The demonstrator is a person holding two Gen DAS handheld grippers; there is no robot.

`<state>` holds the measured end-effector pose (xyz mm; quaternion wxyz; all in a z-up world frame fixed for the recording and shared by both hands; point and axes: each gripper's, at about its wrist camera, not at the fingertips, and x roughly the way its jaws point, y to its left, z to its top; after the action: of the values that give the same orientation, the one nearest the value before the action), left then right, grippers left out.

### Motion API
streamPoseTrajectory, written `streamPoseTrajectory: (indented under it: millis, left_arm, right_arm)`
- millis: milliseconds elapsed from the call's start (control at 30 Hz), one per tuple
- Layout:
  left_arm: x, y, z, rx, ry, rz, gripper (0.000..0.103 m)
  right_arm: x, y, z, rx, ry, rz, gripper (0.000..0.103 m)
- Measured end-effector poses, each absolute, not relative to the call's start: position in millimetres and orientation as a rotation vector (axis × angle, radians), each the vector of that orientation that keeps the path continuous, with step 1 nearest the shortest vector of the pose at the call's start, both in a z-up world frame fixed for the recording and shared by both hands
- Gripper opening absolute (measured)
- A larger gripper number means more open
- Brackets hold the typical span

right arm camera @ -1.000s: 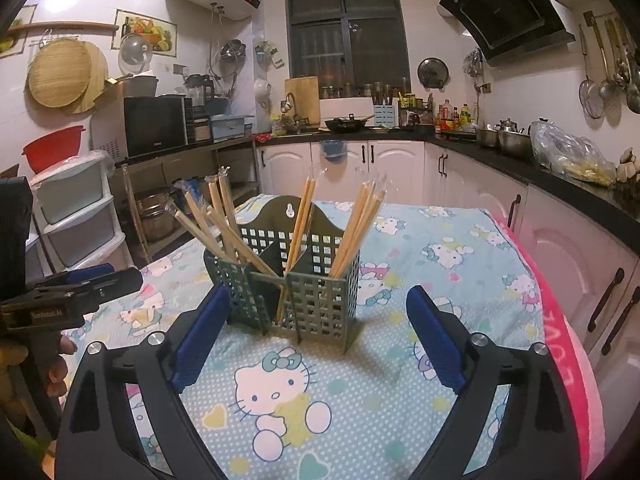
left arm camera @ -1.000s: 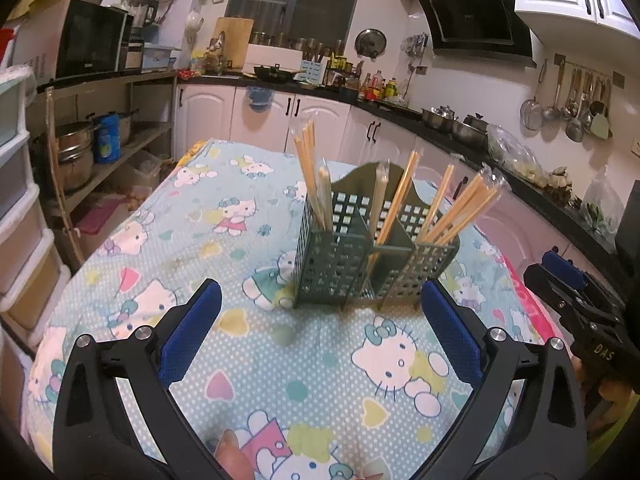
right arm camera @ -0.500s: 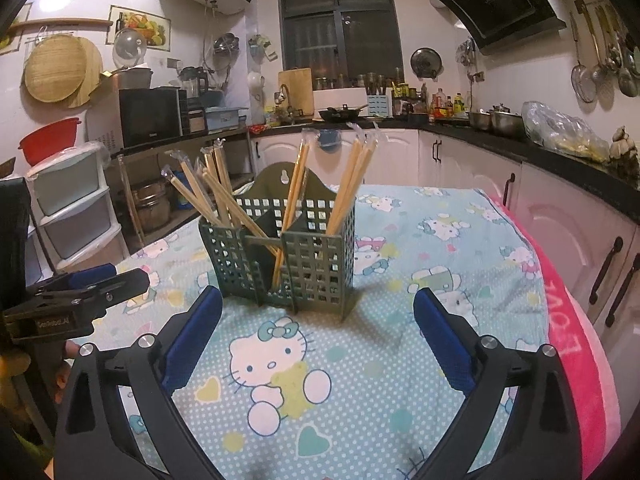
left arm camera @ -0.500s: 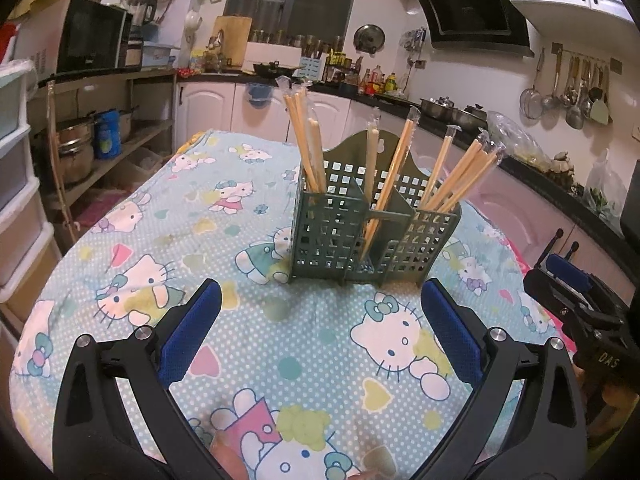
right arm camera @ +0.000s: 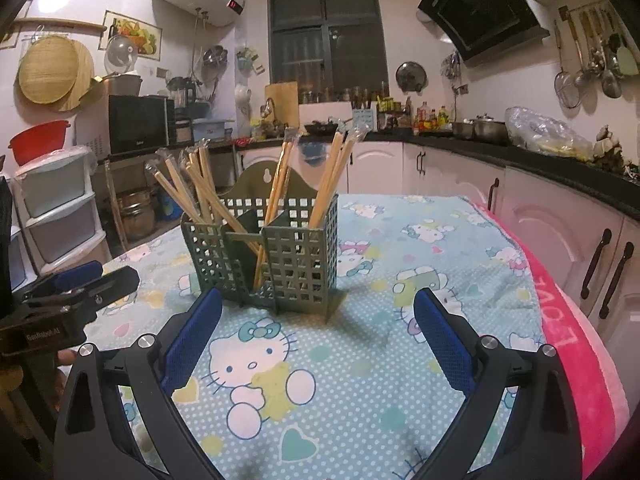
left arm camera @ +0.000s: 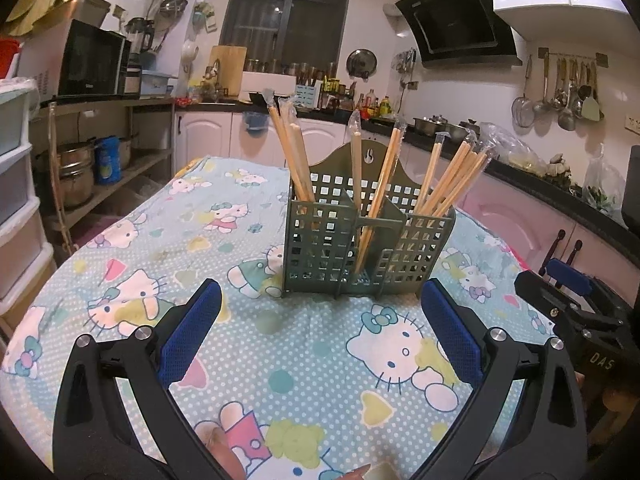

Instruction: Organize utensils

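Left gripper (left arm camera: 320, 328): spread wide, holding nothing.
Right gripper (right arm camera: 318, 330): spread wide, holding nothing.
Tablecloth (right arm camera: 360, 380): bare of loose utensils.
Green caddy (left arm camera: 360, 244): mid-table, beyond both grippers.
Chopsticks (left arm camera: 448, 180): wrapped, upright across all compartments.
Progress: apparently finished; nothing visible left to sort.

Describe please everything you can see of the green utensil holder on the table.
The green utensil holder looks like moulded plastic, its walls a grid of square holes. Its taller, curved back panel has a keyhole-shaped hanging hole. Dividers split it into compartments, and wrapped wooden chopsticks lean in them at different angles, their tips in clear sleeves. It stands upright on the cartoon-cat tablecloth. Neither gripper touches it.
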<state>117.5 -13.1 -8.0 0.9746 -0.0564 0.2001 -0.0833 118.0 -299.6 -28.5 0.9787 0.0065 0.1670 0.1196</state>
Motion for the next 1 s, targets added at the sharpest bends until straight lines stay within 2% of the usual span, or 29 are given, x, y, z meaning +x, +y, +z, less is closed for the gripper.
streamPoseTrajectory:
  millis: [367, 1000]
  left_arm:
    - [122.1, -13.2, -21.9, -0.1, 0.374, -0.146, 0.091]
    - [123.5, -10.6, -28.3, -0.115, 0.385, -0.123, 0.091]
  right_arm:
    - [116.6, -297.3, -41.7, -0.001, 0.292, 0.183, 0.096]
    - [118.7, -297.9, -50.5, 0.017, 0.319, 0.171, 0.096]
